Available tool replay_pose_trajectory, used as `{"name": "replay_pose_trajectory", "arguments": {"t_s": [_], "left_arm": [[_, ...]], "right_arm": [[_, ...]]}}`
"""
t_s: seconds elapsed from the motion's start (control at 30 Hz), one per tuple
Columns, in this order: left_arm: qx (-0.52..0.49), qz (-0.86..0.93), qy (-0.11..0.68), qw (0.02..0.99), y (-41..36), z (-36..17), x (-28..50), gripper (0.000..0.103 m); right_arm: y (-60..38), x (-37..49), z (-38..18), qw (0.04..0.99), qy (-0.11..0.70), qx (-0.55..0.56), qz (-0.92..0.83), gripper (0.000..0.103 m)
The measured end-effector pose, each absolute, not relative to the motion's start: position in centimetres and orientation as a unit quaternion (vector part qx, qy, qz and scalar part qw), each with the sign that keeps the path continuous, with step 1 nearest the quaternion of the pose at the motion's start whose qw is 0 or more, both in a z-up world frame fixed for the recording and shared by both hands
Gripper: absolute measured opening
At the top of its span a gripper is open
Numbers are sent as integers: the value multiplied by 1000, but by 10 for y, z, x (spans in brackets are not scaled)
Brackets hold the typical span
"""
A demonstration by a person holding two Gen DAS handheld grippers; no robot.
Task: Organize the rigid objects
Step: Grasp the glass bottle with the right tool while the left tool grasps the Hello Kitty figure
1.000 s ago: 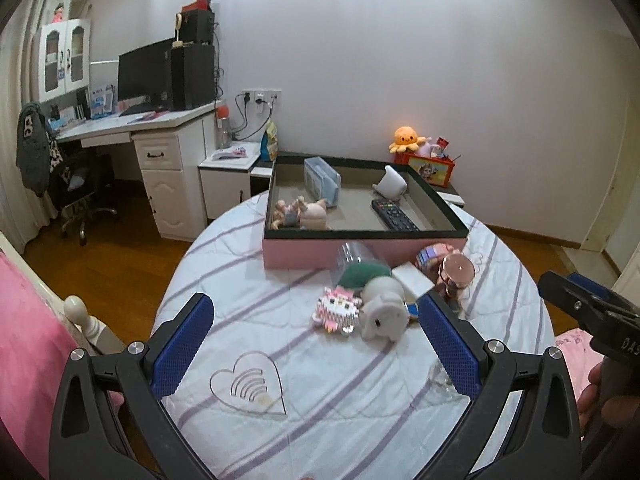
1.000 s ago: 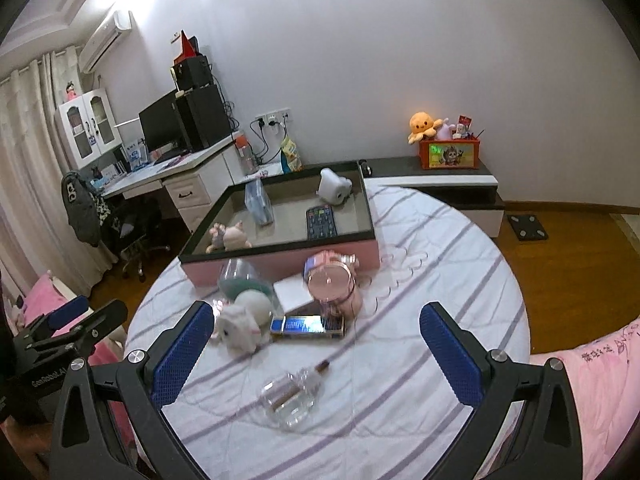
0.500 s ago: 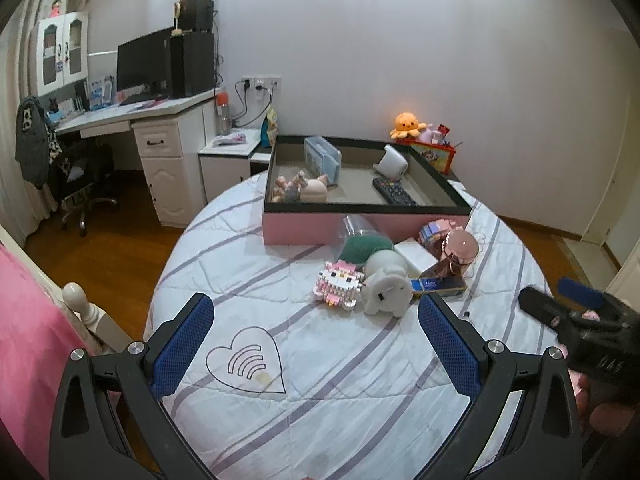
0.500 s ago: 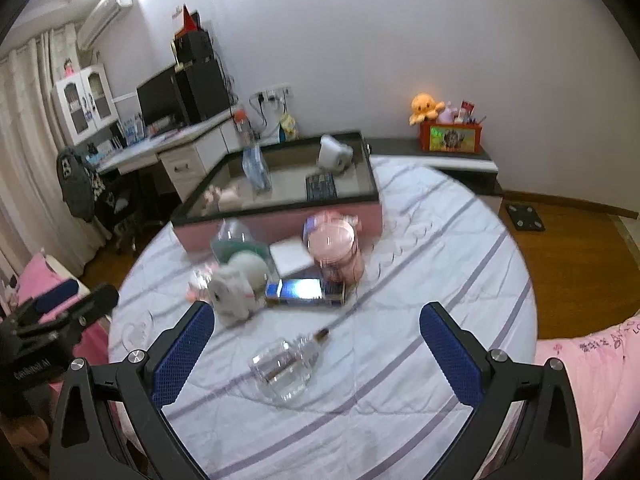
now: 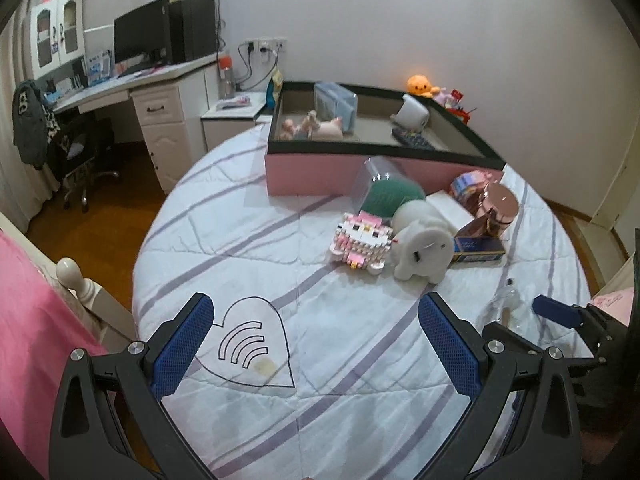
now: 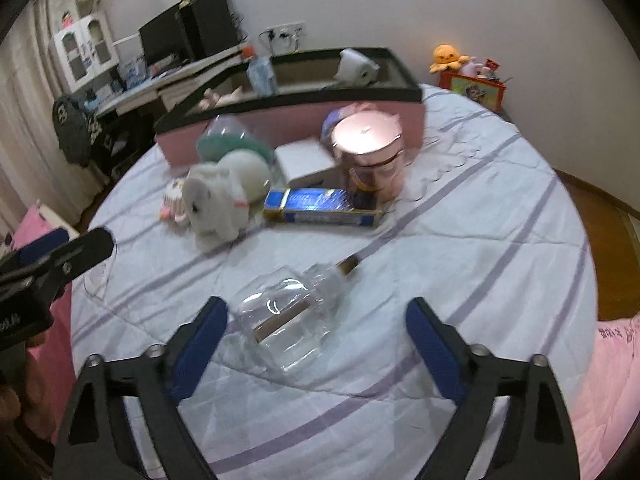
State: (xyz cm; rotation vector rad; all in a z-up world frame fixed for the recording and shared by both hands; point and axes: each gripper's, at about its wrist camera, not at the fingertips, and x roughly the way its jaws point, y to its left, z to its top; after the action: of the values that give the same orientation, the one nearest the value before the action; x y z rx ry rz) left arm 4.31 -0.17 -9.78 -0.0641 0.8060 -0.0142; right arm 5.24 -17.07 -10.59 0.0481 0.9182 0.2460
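Observation:
A clear glass bottle (image 6: 292,316) lies on its side on the round quilted table, just ahead of my open, empty right gripper (image 6: 316,344). Behind it lie a blue box (image 6: 320,208), a rose-gold jar (image 6: 370,156), a white elephant toy (image 6: 216,204) and a white box (image 6: 304,160). In the left wrist view, my open, empty left gripper (image 5: 316,344) hovers over the table's near side, above a clear heart-shaped plate (image 5: 252,344). A pink block toy (image 5: 362,240) and the elephant (image 5: 420,248) lie ahead. The pink tray (image 5: 320,172) holds several items.
A green item in a clear case (image 5: 384,192) leans on the tray. A pink bed (image 5: 28,320) with a white post is at the left, a desk (image 5: 132,92) with a monitor at the back left. The right gripper also shows at the left view's right edge (image 5: 560,312).
Both grippers have come lower and closer to the table. The right gripper has moved forward until the glass bottle lies just ahead of its fingers. Both stay open.

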Motion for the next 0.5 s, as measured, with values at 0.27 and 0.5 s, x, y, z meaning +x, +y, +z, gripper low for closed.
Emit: {"name": "replay_pose_trajectory", "arguments": {"t_s": [0.27,0.5], "left_arm": [[-20,-7,406,914,-4,-112,68,103],[1,-10,418,908,-12,-125,104,103]], "right_arm": [[-176,60,-108,891,438,12,116,61],[-184,74,-109,892,438,17,111,61]]}}
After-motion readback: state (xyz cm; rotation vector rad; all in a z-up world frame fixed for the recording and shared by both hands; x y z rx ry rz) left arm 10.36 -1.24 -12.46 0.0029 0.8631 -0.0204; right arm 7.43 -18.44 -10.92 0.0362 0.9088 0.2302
